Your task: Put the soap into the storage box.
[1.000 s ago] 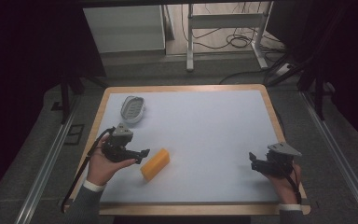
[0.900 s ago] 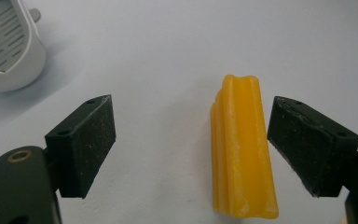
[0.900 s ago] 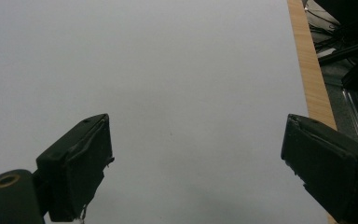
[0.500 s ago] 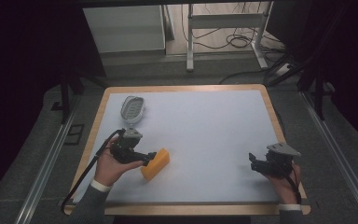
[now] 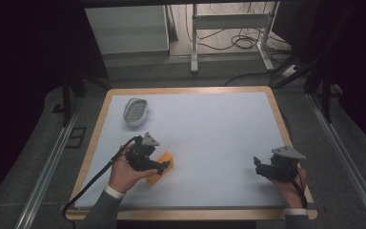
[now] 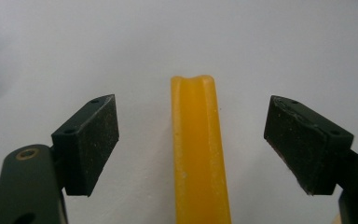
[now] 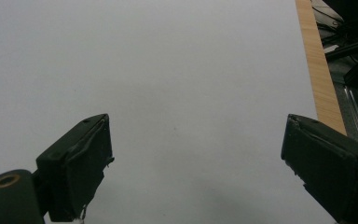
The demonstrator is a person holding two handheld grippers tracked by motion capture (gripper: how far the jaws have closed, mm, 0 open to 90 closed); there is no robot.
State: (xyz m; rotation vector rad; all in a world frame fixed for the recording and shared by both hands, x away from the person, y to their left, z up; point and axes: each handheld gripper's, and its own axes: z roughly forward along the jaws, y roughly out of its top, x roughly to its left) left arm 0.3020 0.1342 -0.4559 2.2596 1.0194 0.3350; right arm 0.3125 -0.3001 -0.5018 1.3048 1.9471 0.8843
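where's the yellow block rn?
High view: yellow block lies front-left on the white table, under the left gripper. Left gripper view: it sits between the open jaws, untouched.

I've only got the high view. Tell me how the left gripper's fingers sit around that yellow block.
Observer: In the left gripper view the left gripper is open, and the yellow block runs up the middle between its fingers with a gap on each side.
Operator: Report the block's far end.
Observer: It has a shallow notch in its top edge, and a groove runs along its length.
Operator: Now the right one.
Observer: The right gripper is open too, with bare white table between its fingers and the wooden edge strip off to the side.
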